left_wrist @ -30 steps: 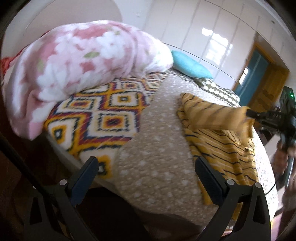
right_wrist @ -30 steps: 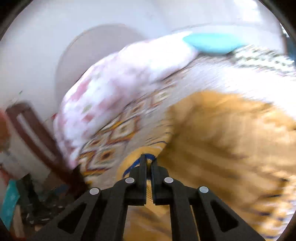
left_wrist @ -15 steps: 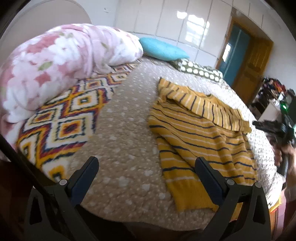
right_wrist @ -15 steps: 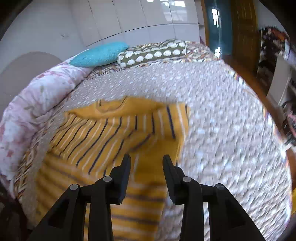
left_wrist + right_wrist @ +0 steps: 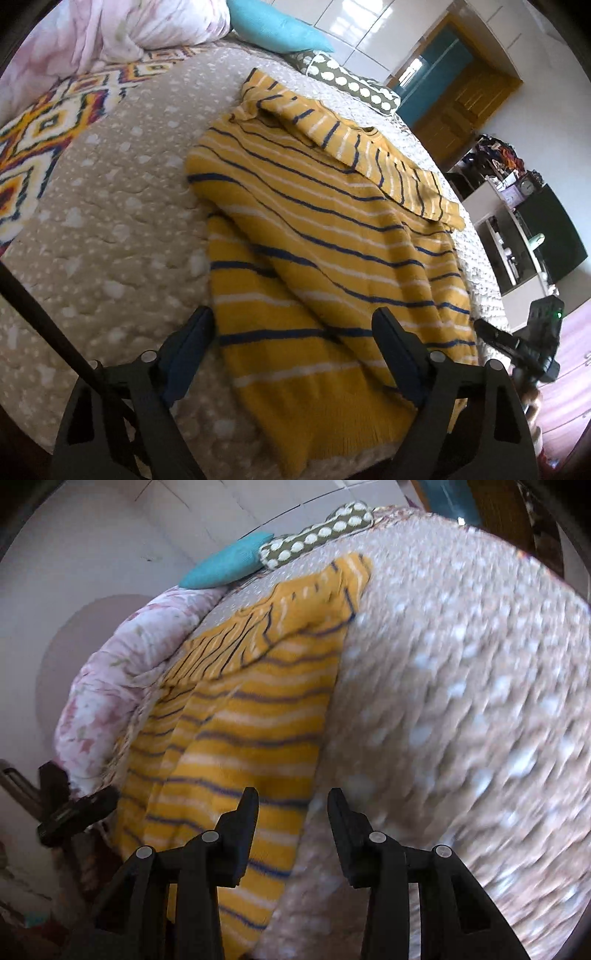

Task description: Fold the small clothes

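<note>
A yellow sweater (image 5: 317,236) with navy and white stripes lies spread on the beige dotted bedspread (image 5: 110,221), its sleeves folded across the far end. It also shows in the right wrist view (image 5: 236,731). My left gripper (image 5: 293,328) is open and empty, just above the sweater's near hem. My right gripper (image 5: 291,805) is open and empty, over the sweater's right edge near the hem. The right gripper also shows in the left wrist view (image 5: 517,343), and the left gripper shows in the right wrist view (image 5: 74,812).
A pink floral duvet (image 5: 110,33) is heaped at the bed's far left. A turquoise pillow (image 5: 277,26) and a green dotted pillow (image 5: 351,88) lie at the head. A patterned blanket (image 5: 40,125) lies at left. Shelves and a dark screen (image 5: 546,229) stand at right.
My right gripper let go of the sweater sleeve, opened, and pulled back to the near right edge. My left gripper moved forward over the near hem.
</note>
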{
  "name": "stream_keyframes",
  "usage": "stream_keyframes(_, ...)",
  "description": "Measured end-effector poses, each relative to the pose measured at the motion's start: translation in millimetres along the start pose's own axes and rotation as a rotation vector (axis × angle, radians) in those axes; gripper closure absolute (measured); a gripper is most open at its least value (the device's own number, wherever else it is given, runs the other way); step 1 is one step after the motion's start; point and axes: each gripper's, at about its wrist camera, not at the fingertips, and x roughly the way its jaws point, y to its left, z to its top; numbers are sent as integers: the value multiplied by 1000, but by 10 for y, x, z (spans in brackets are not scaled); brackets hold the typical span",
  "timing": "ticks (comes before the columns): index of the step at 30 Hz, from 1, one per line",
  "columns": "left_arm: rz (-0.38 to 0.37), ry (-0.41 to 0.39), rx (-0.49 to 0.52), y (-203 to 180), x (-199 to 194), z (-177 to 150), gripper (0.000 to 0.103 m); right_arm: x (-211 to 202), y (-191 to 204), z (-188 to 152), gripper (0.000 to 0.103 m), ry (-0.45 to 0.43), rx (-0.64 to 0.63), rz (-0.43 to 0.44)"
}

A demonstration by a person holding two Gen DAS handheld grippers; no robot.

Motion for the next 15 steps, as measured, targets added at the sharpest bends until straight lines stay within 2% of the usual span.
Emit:
stream_keyframes(2,-25,4,-1,-43,3,-30,37,37,21,-113,59,-20,16,27)
stream_keyframes(4,-46,20,-13,-47,-20,-65,78,38,52,-176,59,-34,42,75)
stream_keyframes(6,-93,41,-37,-28,-49,-130,92,66,85,-264,59,-21,84,158)
stream_keyframes(8,-91,37,-37,-38,-116,-199,94,70,131,-385,59,-24,96,188)
stream_keyframes(12,-22,11,5,-99,-319,-304,95,40,221,-574,60,-2,92,222)
stream_keyframes(14,2,-10,16,-117,-488,-363,95,49,281,-635,76,16,75,204)
stream_keyframes(15,17,-22,21,-119,-583,-395,95,71,300,-633,95,31,62,188)
